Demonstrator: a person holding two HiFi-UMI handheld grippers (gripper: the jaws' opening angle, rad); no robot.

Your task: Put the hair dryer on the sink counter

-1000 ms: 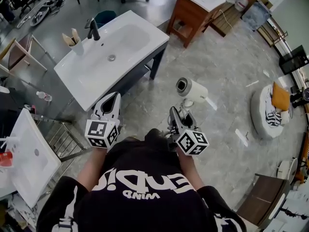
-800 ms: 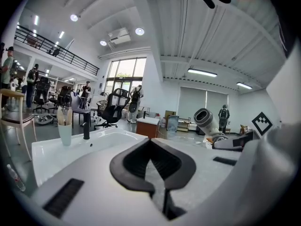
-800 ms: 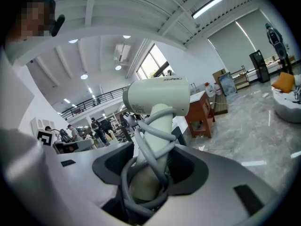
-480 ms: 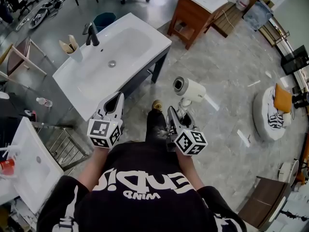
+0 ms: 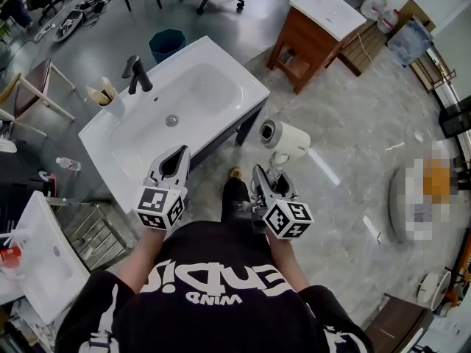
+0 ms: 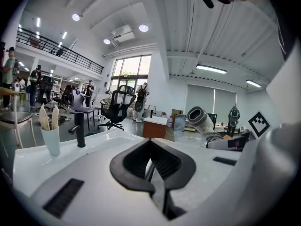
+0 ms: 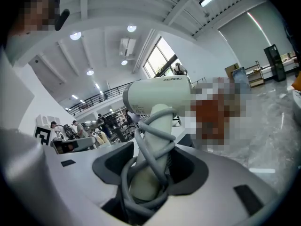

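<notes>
A cream hair dryer (image 5: 283, 136) stands upright above the floor, its grey cord wound round the handle. My right gripper (image 5: 274, 176) is shut on that handle; in the right gripper view the handle and cord (image 7: 151, 149) fill the space between the jaws of my right gripper (image 7: 153, 173). The white sink counter (image 5: 246, 68) with its black faucet (image 5: 136, 76) lies ahead and to the left. My left gripper (image 5: 179, 154) hangs over the counter's near corner, shut and empty; in its own view the left gripper (image 6: 150, 142) has tips that meet, and the dryer (image 6: 201, 119) shows at right.
A white cup of sticks (image 5: 109, 98) stands beside the faucet. A wooden vanity (image 5: 313, 31) is ahead on the right, a second white sink (image 5: 44, 256) and a wire rack (image 5: 96, 226) at the left. A teal bin (image 5: 165, 44) sits behind the counter.
The sink counter has come nearer and shifted right in the head view. Both grippers keep their poses, and the dryer stays in the right one.
</notes>
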